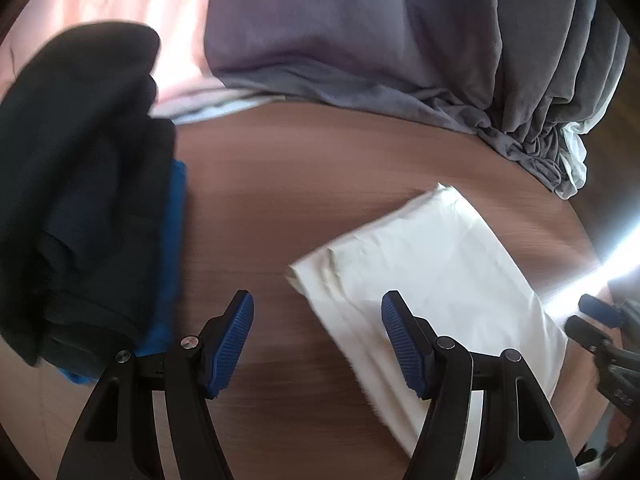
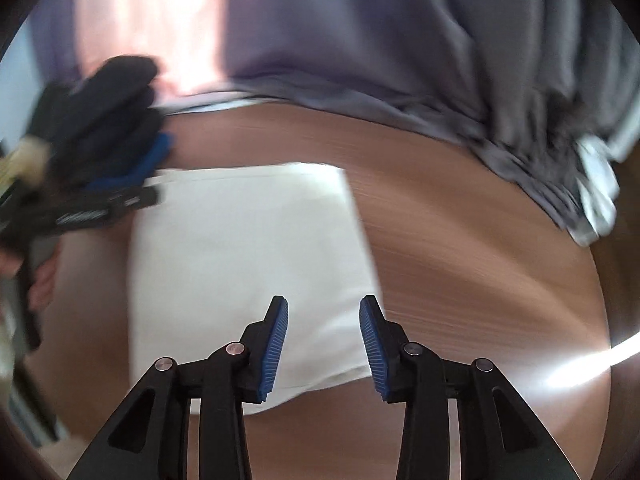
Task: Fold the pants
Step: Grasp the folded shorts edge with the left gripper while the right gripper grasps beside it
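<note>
Two claws empty, fold appears finished.
Left gripper (image 1: 317, 344) and right gripper (image 2: 323, 346) both stand apart, holding nothing; cream folded rectangular cloth pants (image 2: 248, 264) lie flat on brown wooden table (image 1: 280, 168), directly beneath right claw's tips. Judged essentially done; stacking possibly remains.

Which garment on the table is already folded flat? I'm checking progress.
The white pants, a neat rectangle below the right gripper; the dark pile and grey fabric lie bunched.

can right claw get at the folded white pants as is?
Probably yes: the right claw hangs open over the near edge of the folded white cloth pants on the brown wooden table, nothing between them.
</note>
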